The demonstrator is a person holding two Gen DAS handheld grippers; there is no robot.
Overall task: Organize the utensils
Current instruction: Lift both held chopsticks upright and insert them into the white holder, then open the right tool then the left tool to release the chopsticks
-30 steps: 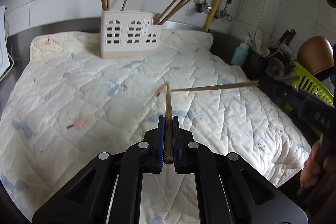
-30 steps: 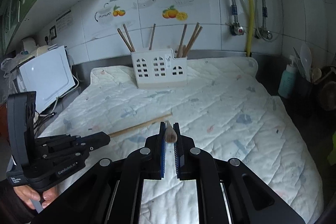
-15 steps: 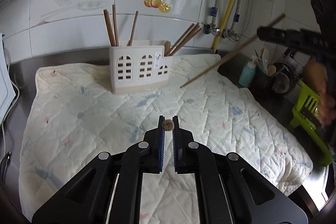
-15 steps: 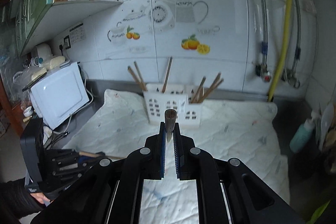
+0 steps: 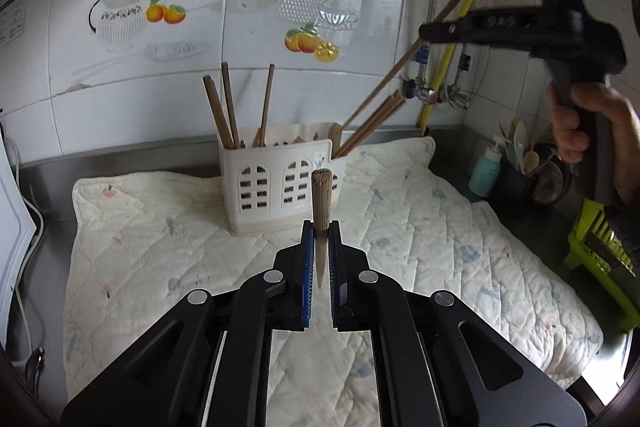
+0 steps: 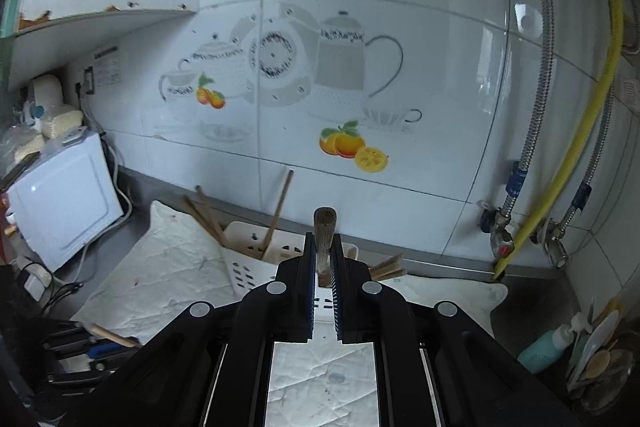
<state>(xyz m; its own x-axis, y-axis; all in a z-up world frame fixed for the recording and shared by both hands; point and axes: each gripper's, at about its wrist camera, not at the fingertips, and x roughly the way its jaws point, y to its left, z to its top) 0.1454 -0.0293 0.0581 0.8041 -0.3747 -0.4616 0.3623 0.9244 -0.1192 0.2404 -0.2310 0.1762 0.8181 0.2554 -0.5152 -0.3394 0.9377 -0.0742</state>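
Observation:
My left gripper [image 5: 320, 231] is shut on a wooden chopstick [image 5: 321, 203], thick end up, in front of the white utensil holder [image 5: 276, 183] that stands on the quilted mat [image 5: 420, 239]. Several chopsticks stand in the holder's left and right compartments. The right gripper [image 5: 430, 31], high at the right in a person's hand [image 5: 588, 123], holds a second chopstick [image 5: 384, 87] slanting down over the holder's right end. In the right wrist view my right gripper [image 6: 323, 247] is shut on that chopstick [image 6: 325, 227], above the holder [image 6: 248, 251]. The left gripper [image 6: 76, 351] shows low at the left.
A white appliance [image 6: 64, 195] stands left of the mat. Pipes and a yellow hose [image 5: 444, 67] run down the tiled wall at the right. A teal bottle [image 5: 485, 171], a pot of spoons [image 5: 532, 163] and a green rack [image 5: 600, 243] crowd the right counter.
Both grippers have risen off the mat with their chopsticks. The right one swung up and toward the holder, its chopstick now slanting down over the holder's right end. The left chopstick tipped upright.

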